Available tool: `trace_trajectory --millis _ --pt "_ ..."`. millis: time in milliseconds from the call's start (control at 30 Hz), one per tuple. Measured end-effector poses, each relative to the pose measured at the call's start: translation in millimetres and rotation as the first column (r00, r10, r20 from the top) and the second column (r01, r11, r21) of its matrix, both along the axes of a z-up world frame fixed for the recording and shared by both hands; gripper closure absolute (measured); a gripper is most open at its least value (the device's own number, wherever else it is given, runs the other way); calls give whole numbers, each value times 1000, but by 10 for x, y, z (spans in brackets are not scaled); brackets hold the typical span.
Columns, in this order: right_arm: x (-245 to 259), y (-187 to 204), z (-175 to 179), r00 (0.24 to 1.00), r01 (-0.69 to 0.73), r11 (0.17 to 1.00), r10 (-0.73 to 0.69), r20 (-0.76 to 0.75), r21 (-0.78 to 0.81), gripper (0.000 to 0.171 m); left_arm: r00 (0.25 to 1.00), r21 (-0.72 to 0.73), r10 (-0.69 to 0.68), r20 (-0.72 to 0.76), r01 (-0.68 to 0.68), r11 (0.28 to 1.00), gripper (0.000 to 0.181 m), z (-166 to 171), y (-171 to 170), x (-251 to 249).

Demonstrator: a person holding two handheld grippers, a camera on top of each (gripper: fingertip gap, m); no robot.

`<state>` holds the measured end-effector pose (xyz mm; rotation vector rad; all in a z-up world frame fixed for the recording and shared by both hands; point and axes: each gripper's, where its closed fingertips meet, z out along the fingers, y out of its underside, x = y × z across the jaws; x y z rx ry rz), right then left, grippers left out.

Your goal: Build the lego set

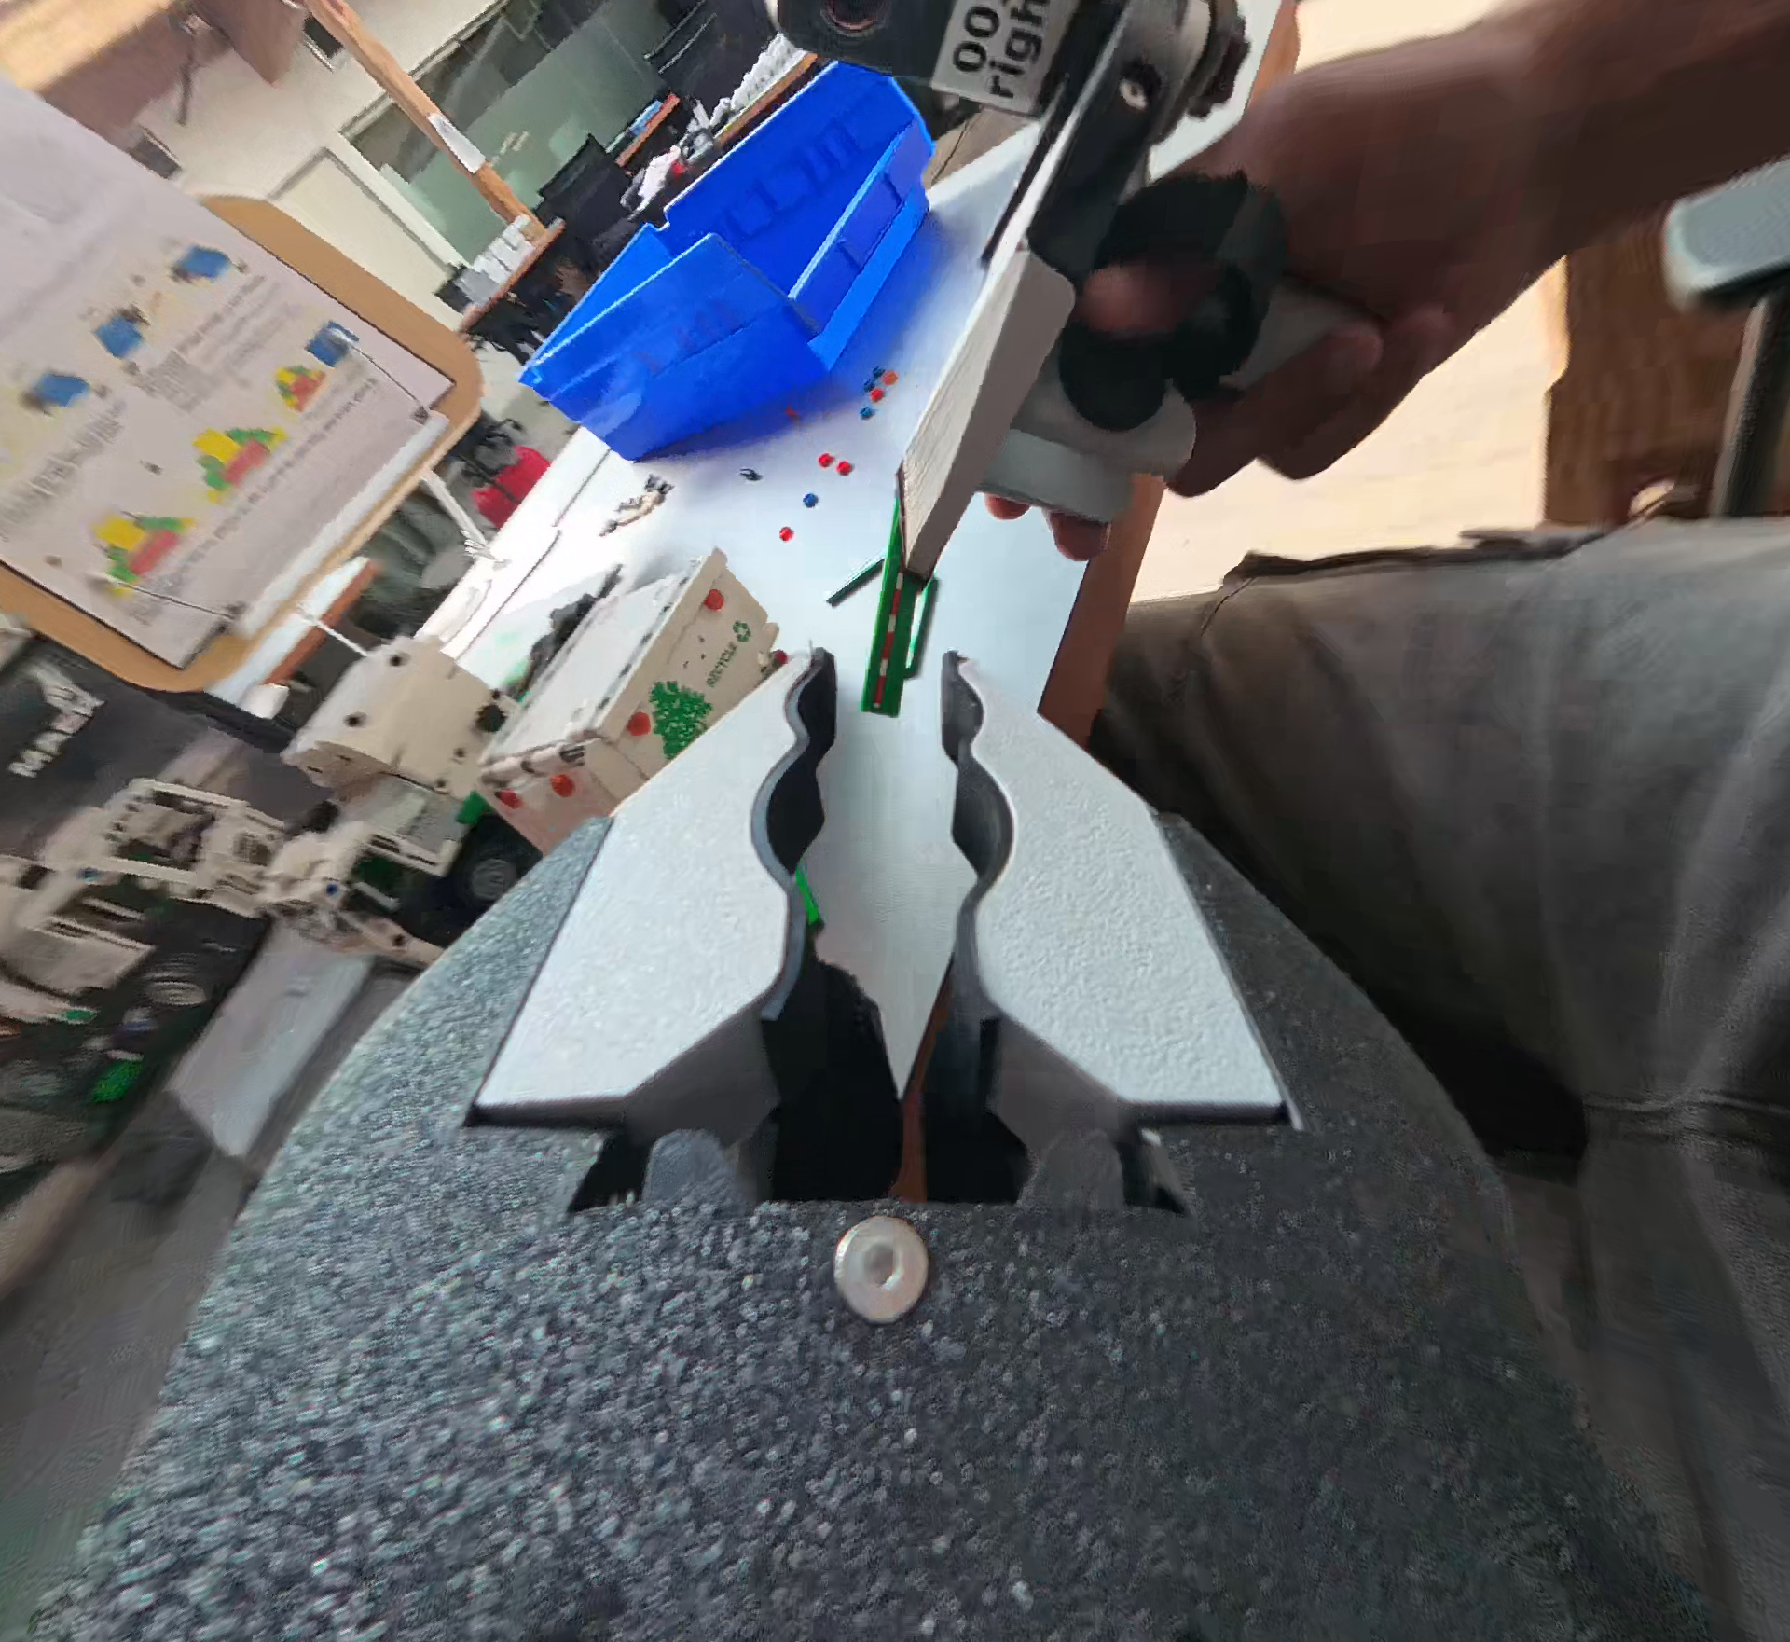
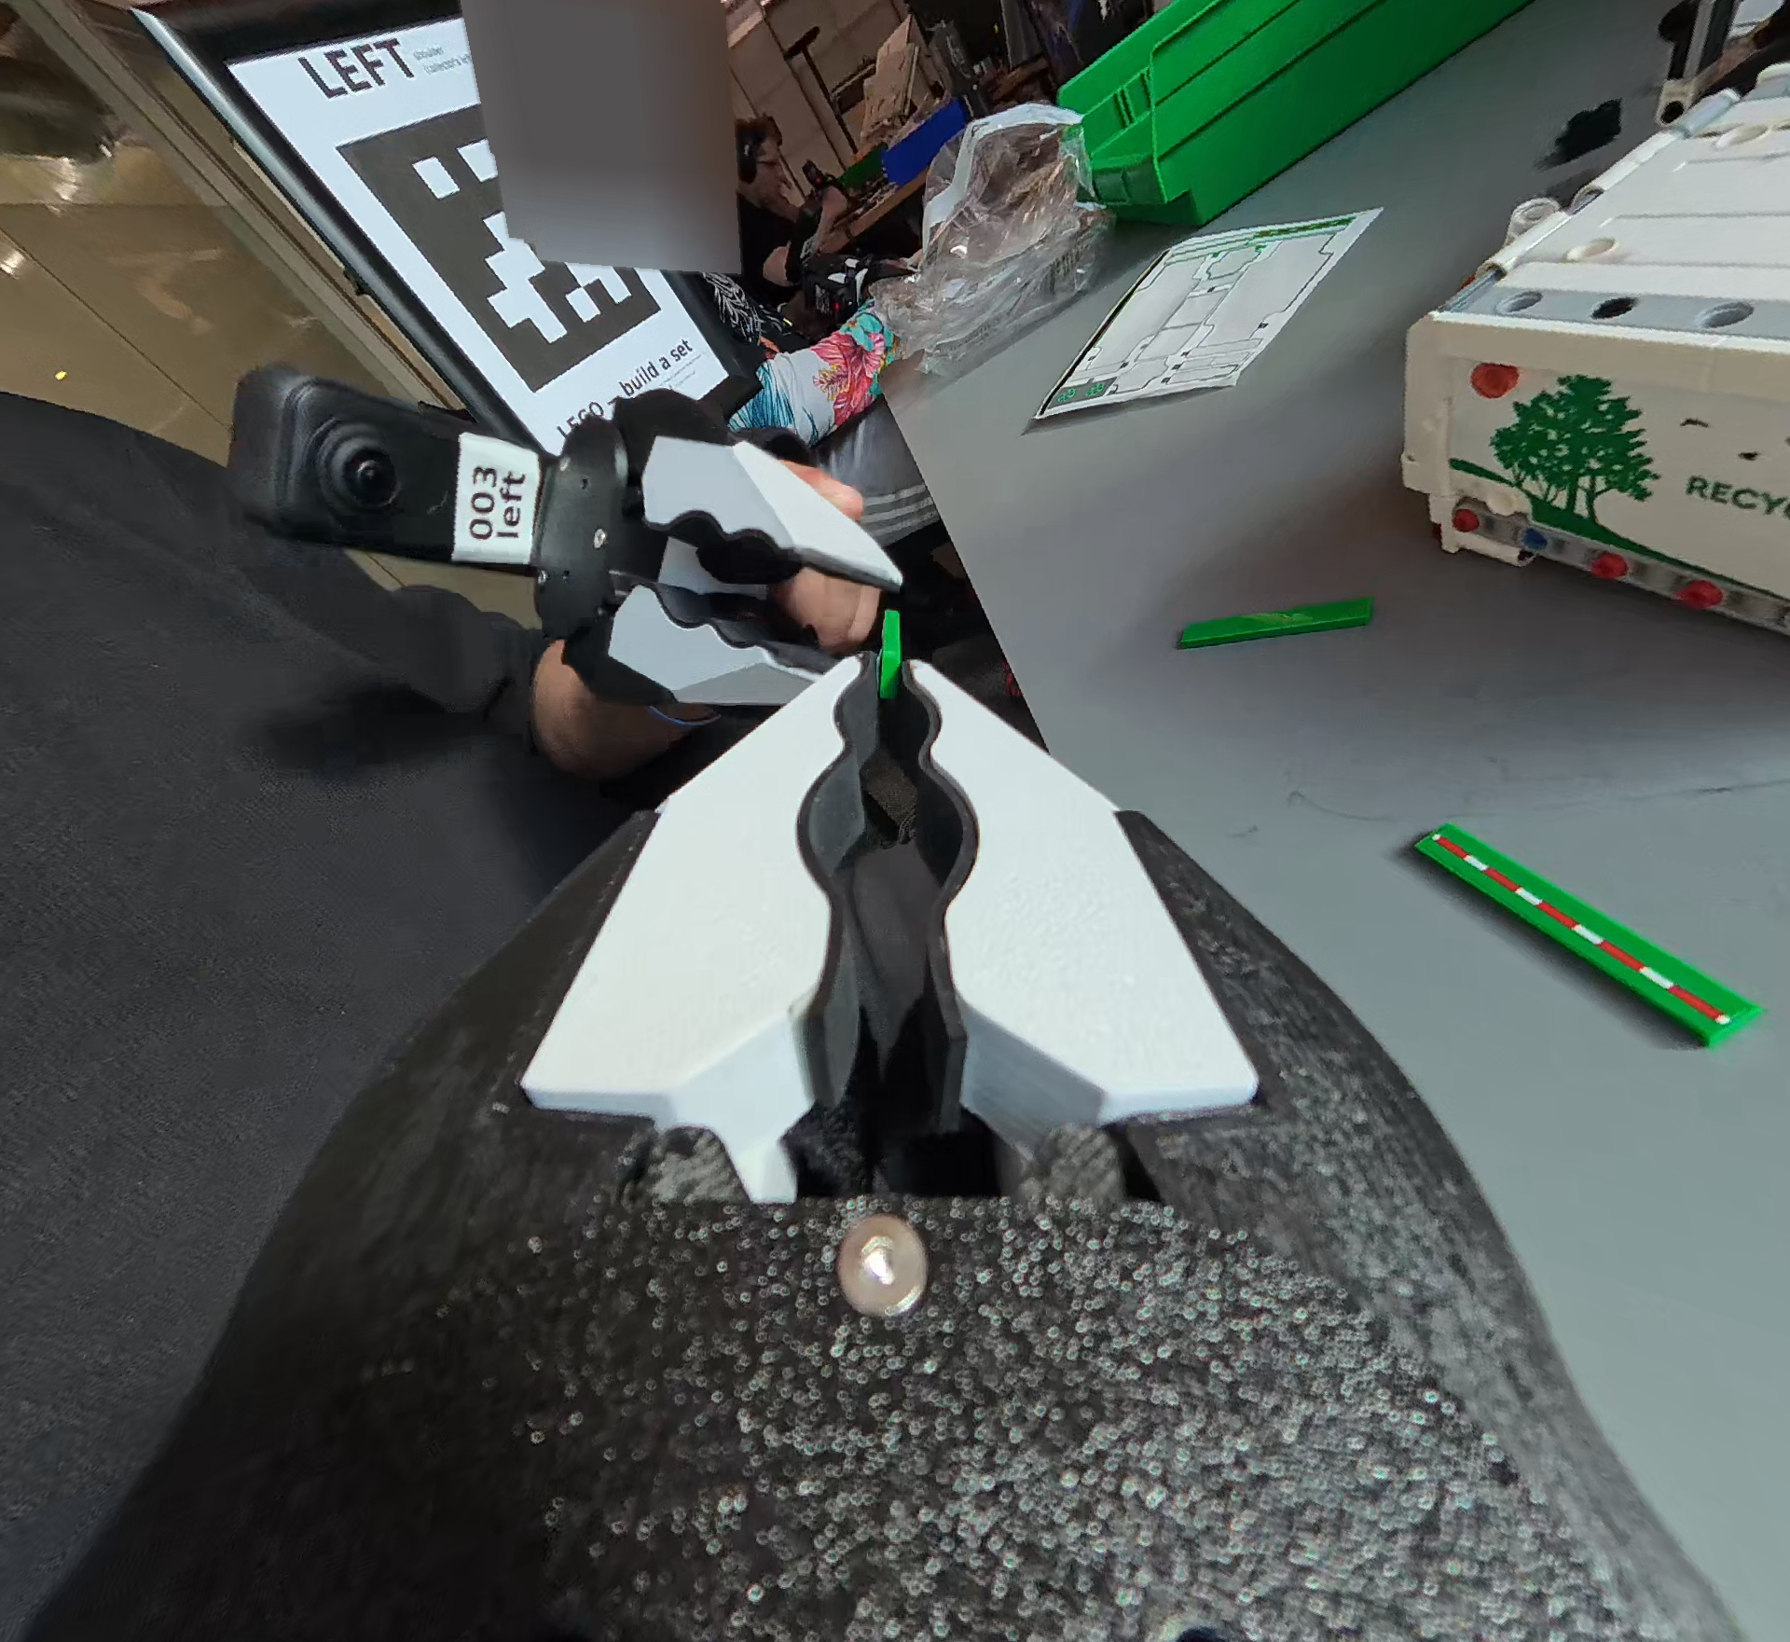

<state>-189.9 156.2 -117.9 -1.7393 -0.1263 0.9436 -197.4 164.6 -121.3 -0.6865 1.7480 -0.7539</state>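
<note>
Right gripper (image 2: 883, 675): closed on a small green piece (image 2: 889, 651), held by its lower edge so that most of it stands free above the tips; I judge this leaves room for the other gripper to take or align it.
Left gripper (image 2: 877, 627): fingers apart in a narrow gap, nothing between them; its tips are just beside the green piece, one fingertip (image 2: 886, 576) above it.
Pose of hands: both grippers meet off the near edge of the table (image 2: 1259, 724), above the person's lap; the right one tilts down from the upper right in the left wrist view.
Striped green tile (image 2: 1589, 935): flat on the table near its near edge, apart from the truck; it seems to wait for its turn.
Plain green tile (image 2: 1277, 624): flat, near the truck's rear corner.
White recycling truck (image 2: 1598, 433): the partly built model, standing further in on the table.
Sticker sheet (image 2: 1211, 317): flat, towards the green bin (image 2: 1356, 16).
Blue bin (image 1: 756, 278): at the far end, with small red and blue pins (image 1: 835, 462) loose beside it.
</note>
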Motion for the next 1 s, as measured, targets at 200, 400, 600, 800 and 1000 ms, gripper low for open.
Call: trace_trajectory --millis 200,400,600,800,1000 --pt "3 -40 95 1000 -1 998 0 20 68 169 965 -688 -232 -120 87 720 151 76 -20 -18" --pt "-89 -47 90 998 -24 995 19 60 94 169 895 -925 -441 -66 111 363 179 87 -129 -47" --pt "-73 -72 112 999 -28 993 25 28 116 165 880 -933 -473 -42 134 333 180 105 -177 -72" --pt "-60 -94 171 999 -26 990 28 -14 139 156 874 -963 -486 -7 124 238 180 123 -129 -70" --pt "-103 -91 178 998 -34 989 41 -48 141 169 868 -954 -496 -1 148 261 180 152 -191 -100"
